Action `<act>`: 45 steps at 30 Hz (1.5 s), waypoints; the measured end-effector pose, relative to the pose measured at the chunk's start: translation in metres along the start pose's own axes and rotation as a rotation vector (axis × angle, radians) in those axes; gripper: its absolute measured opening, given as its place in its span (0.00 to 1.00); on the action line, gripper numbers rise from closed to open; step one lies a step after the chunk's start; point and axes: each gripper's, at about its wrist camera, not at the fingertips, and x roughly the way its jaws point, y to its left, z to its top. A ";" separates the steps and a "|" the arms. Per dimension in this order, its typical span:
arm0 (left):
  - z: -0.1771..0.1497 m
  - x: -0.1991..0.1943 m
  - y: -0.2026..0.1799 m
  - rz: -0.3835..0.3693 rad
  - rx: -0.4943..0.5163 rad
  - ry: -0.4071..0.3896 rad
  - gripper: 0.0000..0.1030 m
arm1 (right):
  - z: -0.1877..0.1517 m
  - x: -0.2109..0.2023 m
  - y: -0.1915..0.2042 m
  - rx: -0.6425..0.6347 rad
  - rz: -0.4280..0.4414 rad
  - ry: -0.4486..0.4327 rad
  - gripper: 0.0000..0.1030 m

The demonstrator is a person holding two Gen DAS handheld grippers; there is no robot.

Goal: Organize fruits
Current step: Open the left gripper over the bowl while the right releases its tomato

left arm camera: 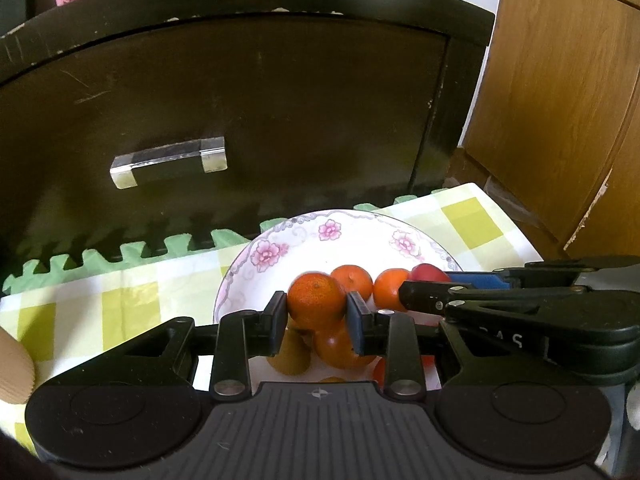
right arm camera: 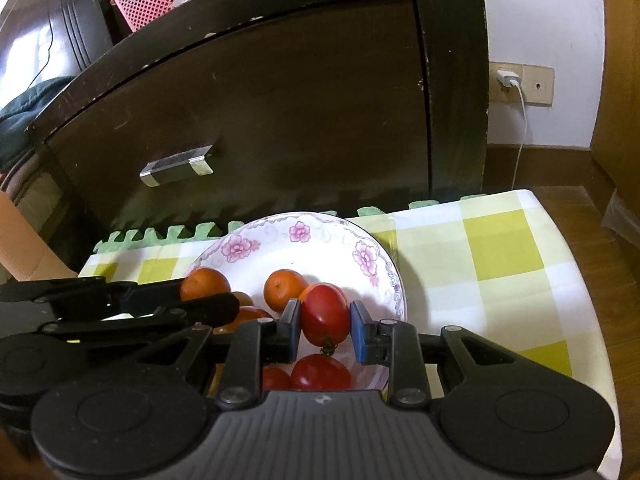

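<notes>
Left wrist view: nearest, the left gripper point(left arm camera: 317, 312) has its fingers point(left arm camera: 276, 312) clamped on an orange point(left arm camera: 316, 300), held just above the fruit piled in the flowered bowl point(left arm camera: 280, 248). In the right wrist view the right gripper point(right arm camera: 325, 324) has a red tomato point(right arm camera: 325, 314) between its fingers; the far pad seems barely to touch, so the grip looks light. Both grippers point forward and slightly down, side by side over the bowl on the checked table point(right arm camera: 500, 256). Lift straight up and squeeze gently; round fruit rolls. Beyond stands a dark cabinet point(left arm camera: 240, 100).
</notes>
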 end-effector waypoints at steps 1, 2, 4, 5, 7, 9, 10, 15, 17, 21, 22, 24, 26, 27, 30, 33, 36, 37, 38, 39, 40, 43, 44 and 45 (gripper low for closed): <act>0.000 -0.001 0.000 0.002 0.000 -0.001 0.41 | 0.000 0.000 -0.001 0.004 0.004 -0.001 0.26; 0.000 -0.001 0.001 0.004 0.000 -0.003 0.43 | 0.000 0.001 -0.001 0.006 0.005 -0.001 0.26; 0.000 0.001 0.002 0.006 -0.004 -0.003 0.45 | 0.001 0.001 -0.002 0.010 0.005 -0.005 0.26; 0.001 0.001 0.002 0.004 -0.006 -0.004 0.45 | 0.001 0.001 -0.002 0.011 0.005 -0.006 0.26; 0.001 0.001 0.003 0.003 -0.010 -0.004 0.47 | 0.001 0.001 -0.002 0.014 0.003 -0.008 0.26; 0.001 0.002 0.005 0.003 -0.017 -0.005 0.49 | 0.001 0.000 -0.003 0.022 0.005 -0.010 0.26; 0.001 0.002 0.006 0.003 -0.021 -0.005 0.50 | 0.000 0.001 -0.004 0.025 0.003 -0.012 0.26; 0.000 0.001 0.005 0.005 -0.027 -0.003 0.51 | 0.000 -0.001 -0.003 0.027 0.003 -0.013 0.27; 0.001 -0.001 0.004 0.007 -0.027 -0.006 0.52 | 0.000 -0.003 -0.003 0.030 0.002 -0.017 0.28; 0.001 -0.006 0.005 0.013 -0.033 -0.014 0.57 | 0.000 -0.007 -0.004 0.037 0.001 -0.015 0.31; 0.001 -0.007 0.006 0.015 -0.037 -0.016 0.57 | -0.001 -0.008 -0.003 0.035 0.002 -0.013 0.31; 0.002 -0.011 0.008 0.020 -0.043 -0.022 0.58 | -0.002 -0.009 0.000 0.033 0.002 -0.015 0.33; 0.003 -0.015 0.010 0.029 -0.051 -0.029 0.59 | -0.003 -0.011 0.002 0.031 0.007 -0.018 0.36; 0.004 -0.016 0.011 0.032 -0.054 -0.032 0.60 | -0.002 -0.012 0.003 0.031 0.010 -0.020 0.36; 0.004 -0.020 0.015 0.041 -0.065 -0.040 0.61 | -0.001 -0.013 0.006 0.030 0.018 -0.024 0.39; 0.005 -0.023 0.016 0.045 -0.069 -0.042 0.61 | -0.002 -0.015 0.007 0.029 0.020 -0.026 0.40; 0.004 -0.026 0.014 0.054 -0.059 -0.049 0.62 | -0.002 -0.017 0.006 0.039 0.025 -0.026 0.42; 0.004 -0.027 0.014 0.055 -0.058 -0.052 0.62 | -0.001 -0.018 0.006 0.045 0.028 -0.026 0.42; 0.004 -0.028 0.014 0.057 -0.058 -0.054 0.62 | -0.001 -0.019 0.005 0.051 0.033 -0.029 0.42; 0.004 -0.029 0.014 0.059 -0.060 -0.057 0.62 | 0.000 -0.020 0.006 0.052 0.036 -0.031 0.42; 0.005 -0.031 0.015 0.061 -0.061 -0.059 0.63 | 0.000 -0.022 0.006 0.053 0.039 -0.034 0.42; 0.005 -0.036 0.017 0.069 -0.066 -0.066 0.64 | 0.001 -0.026 0.008 0.059 0.048 -0.040 0.43; 0.005 -0.037 0.017 0.068 -0.068 -0.065 0.64 | 0.001 -0.028 0.008 0.059 0.046 -0.044 0.43; 0.005 -0.039 0.017 0.067 -0.068 -0.064 0.64 | 0.001 -0.030 0.009 0.058 0.044 -0.049 0.43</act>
